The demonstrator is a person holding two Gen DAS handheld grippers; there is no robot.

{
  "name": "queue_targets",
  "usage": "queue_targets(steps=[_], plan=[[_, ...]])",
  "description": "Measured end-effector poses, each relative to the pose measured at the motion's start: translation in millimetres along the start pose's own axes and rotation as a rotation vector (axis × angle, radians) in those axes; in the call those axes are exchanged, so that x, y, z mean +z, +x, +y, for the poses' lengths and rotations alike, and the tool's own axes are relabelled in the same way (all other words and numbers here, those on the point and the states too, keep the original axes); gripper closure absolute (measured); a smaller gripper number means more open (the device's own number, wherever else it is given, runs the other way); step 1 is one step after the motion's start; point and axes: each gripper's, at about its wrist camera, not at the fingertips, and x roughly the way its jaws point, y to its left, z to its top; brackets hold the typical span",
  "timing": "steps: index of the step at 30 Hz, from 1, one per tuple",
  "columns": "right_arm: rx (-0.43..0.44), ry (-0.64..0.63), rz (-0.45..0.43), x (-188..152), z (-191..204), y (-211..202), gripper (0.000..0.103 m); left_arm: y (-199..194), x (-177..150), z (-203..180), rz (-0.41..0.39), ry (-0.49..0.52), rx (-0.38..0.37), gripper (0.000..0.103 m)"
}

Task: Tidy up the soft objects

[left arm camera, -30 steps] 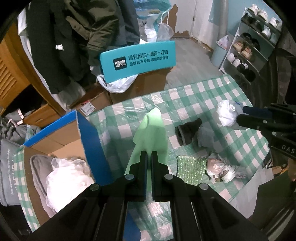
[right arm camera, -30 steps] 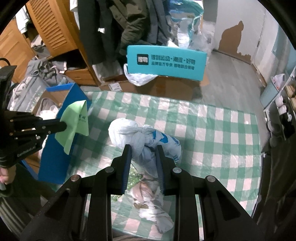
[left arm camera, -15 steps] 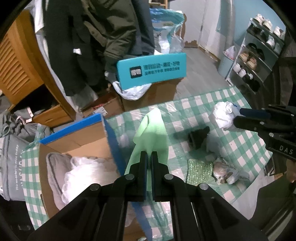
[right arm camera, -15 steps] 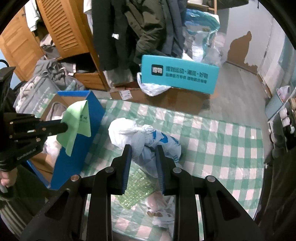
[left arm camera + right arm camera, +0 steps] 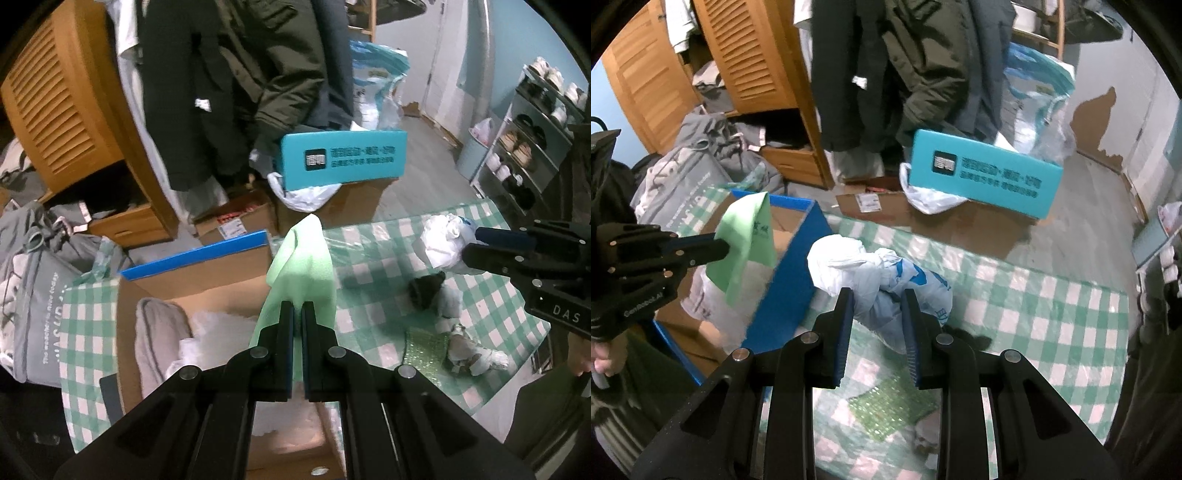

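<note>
My left gripper (image 5: pixel 297 310) is shut on a light green cloth (image 5: pixel 303 266), which hangs over the open cardboard box (image 5: pixel 207 273) with blue flaps. In the right wrist view the same green cloth (image 5: pixel 746 236) dangles from the left gripper (image 5: pixel 726 248) above the box (image 5: pixel 786 280). My right gripper (image 5: pixel 878 299) is shut on a knotted white and blue plastic bag (image 5: pixel 871 273), held above the checked tablecloth (image 5: pixel 1034 317) just right of the box. The bag (image 5: pixel 443 240) also shows at the right gripper (image 5: pixel 476 242) in the left wrist view.
The box holds a grey garment (image 5: pixel 155 332) and white plastic (image 5: pixel 218 332). On the cloth lie a dark sock (image 5: pixel 424 288), a green sponge pad (image 5: pixel 424 343) and a crumpled white wrapper (image 5: pixel 476 354). A teal box (image 5: pixel 343 158), coats and a shoe rack (image 5: pixel 532 140) stand behind.
Both grippers have moved left and risen with their loads. The green cloth now hangs over the box; the white bag has come close to the box's blue wall.
</note>
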Motion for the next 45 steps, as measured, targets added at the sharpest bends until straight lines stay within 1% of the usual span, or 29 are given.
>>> queue_targets(steps=[8, 19, 26, 33, 35, 40, 43, 44, 45], plan=[[0.024, -0.043, 0.004, 19, 33, 14, 0.079, -8, -6, 32, -0.017, -0.047, 0.025, 0.099], [0.058, -0.108, 0.038, 38, 83, 47, 0.079, 5, -12, 84, 0.008, -0.139, 0.054, 0.099], [0.074, -0.138, 0.072, 50, 109, 74, 0.079, 24, -13, 107, 0.045, -0.173, 0.082, 0.099], [0.083, -0.152, 0.107, 59, 125, 100, 0.079, 39, -16, 125, 0.062, -0.196, 0.100, 0.099], [0.086, -0.162, 0.120, 61, 130, 107, 0.079, 45, -19, 130, 0.073, -0.201, 0.118, 0.099], [0.098, -0.164, 0.141, 64, 137, 120, 0.079, 61, -22, 140, 0.116, -0.232, 0.108, 0.099], [0.102, -0.177, 0.140, 64, 142, 126, 0.078, 65, -25, 144, 0.126, -0.250, 0.109, 0.095], [0.100, -0.178, 0.134, 64, 142, 126, 0.075, 66, -26, 146, 0.130, -0.258, 0.108, 0.091], [0.097, -0.182, 0.126, 64, 143, 126, 0.075, 67, -27, 147, 0.139, -0.262, 0.117, 0.087]])
